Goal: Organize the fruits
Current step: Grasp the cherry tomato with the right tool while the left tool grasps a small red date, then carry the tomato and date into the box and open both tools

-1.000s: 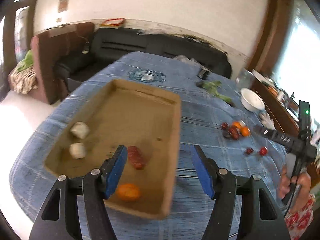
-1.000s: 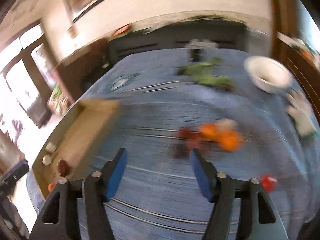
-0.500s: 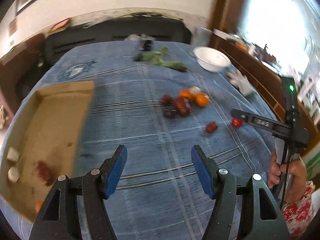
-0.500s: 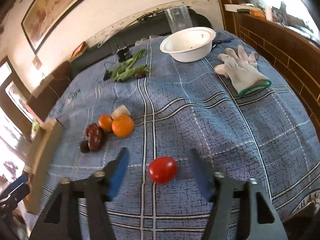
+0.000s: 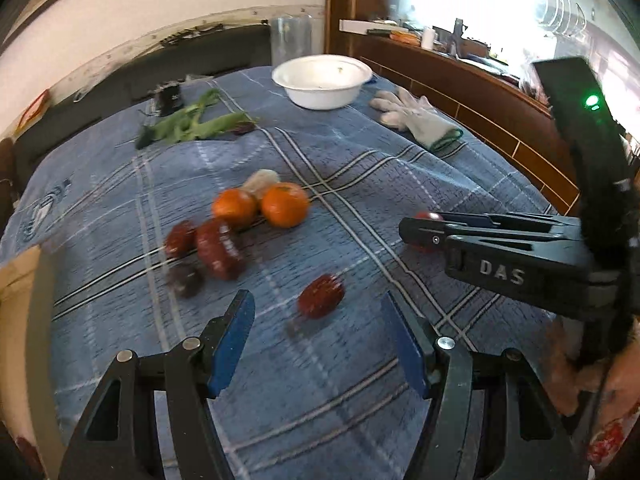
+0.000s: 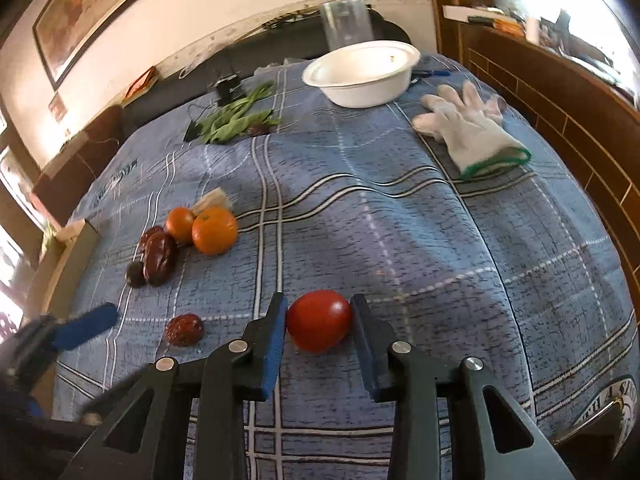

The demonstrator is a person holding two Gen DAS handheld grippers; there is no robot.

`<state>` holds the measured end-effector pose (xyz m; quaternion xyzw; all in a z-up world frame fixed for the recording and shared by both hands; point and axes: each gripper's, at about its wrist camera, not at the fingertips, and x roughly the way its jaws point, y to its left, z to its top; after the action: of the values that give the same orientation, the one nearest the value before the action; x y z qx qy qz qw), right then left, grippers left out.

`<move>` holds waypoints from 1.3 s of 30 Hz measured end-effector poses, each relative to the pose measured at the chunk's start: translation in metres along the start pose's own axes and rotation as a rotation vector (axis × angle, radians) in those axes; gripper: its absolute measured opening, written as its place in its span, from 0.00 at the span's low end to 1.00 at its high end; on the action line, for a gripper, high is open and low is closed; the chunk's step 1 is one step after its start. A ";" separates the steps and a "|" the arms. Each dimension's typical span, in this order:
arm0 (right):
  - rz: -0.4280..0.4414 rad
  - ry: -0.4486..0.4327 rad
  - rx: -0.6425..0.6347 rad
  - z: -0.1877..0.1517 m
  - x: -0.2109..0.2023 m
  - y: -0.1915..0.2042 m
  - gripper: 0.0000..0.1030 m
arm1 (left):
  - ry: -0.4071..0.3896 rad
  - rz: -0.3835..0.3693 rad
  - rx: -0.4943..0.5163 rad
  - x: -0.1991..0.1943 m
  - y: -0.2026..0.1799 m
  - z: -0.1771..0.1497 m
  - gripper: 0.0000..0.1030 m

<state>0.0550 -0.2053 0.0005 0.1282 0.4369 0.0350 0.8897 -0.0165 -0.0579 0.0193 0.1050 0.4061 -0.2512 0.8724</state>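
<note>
A second ago my left gripper (image 5: 318,332) hung over the cardboard tray (image 5: 24,280); now it has swung right, and the tray is only a sliver at nine o'clock. Its jaws stand wide and empty, with a wrinkled red date (image 5: 321,295) on the blue checked worktop (image 5: 360,168) just ahead at twelve o'clock. Two oranges (image 5: 285,205) and darker dates cluster at eleven o'clock. My right gripper (image 6: 319,320) has closed in around the red tomato (image 6: 319,320); its blue pads look to be touching both sides, though the tomato rests on the cloth. I judge the tomato is about to go to the tray.
</note>
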 end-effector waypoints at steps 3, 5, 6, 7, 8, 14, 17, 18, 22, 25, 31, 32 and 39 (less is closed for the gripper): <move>0.001 0.001 0.002 0.001 0.000 0.001 0.34 | 0.016 -0.018 -0.012 0.012 0.001 0.003 0.43; -0.002 0.003 -0.002 0.000 0.001 0.002 0.34 | 0.027 -0.039 -0.023 0.018 0.002 0.003 0.31; -0.004 0.005 -0.003 0.000 0.002 0.002 0.34 | 0.029 -0.043 -0.024 0.020 0.002 0.002 0.28; -0.007 0.005 -0.005 0.000 0.002 0.003 0.34 | 0.030 -0.046 -0.024 0.020 0.002 0.000 0.26; -0.009 0.005 -0.007 0.000 0.003 0.003 0.34 | 0.023 -0.044 -0.021 0.021 0.001 -0.001 0.25; -0.023 -0.007 -0.029 -0.003 0.001 0.008 0.33 | -0.010 -0.085 -0.064 0.017 0.010 -0.003 0.24; -0.020 -0.026 -0.027 -0.003 -0.002 0.009 0.33 | -0.024 -0.106 -0.122 0.015 0.021 -0.003 0.24; -0.019 -0.038 -0.029 -0.003 -0.004 0.010 0.33 | -0.024 -0.111 -0.138 0.015 0.024 -0.003 0.24; -0.016 -0.085 -0.049 -0.002 -0.012 0.017 0.33 | -0.041 -0.111 -0.174 0.001 0.032 -0.002 0.25; -0.025 -0.095 -0.076 -0.002 -0.017 0.027 0.33 | -0.085 -0.123 -0.179 -0.032 0.040 -0.002 0.25; 0.089 -0.080 -0.140 0.002 -0.035 0.077 0.34 | -0.141 -0.029 -0.184 -0.110 0.092 -0.012 0.25; 0.106 -0.080 -0.154 0.002 -0.037 0.086 0.34 | -0.142 0.011 -0.201 -0.123 0.110 -0.016 0.25; 0.307 0.001 -0.275 -0.001 -0.033 0.194 0.34 | -0.087 0.233 -0.368 -0.162 0.224 -0.057 0.25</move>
<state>0.0438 -0.0237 0.0758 0.0705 0.4036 0.2294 0.8829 -0.0248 0.2120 0.1017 -0.0208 0.3924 -0.0745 0.9165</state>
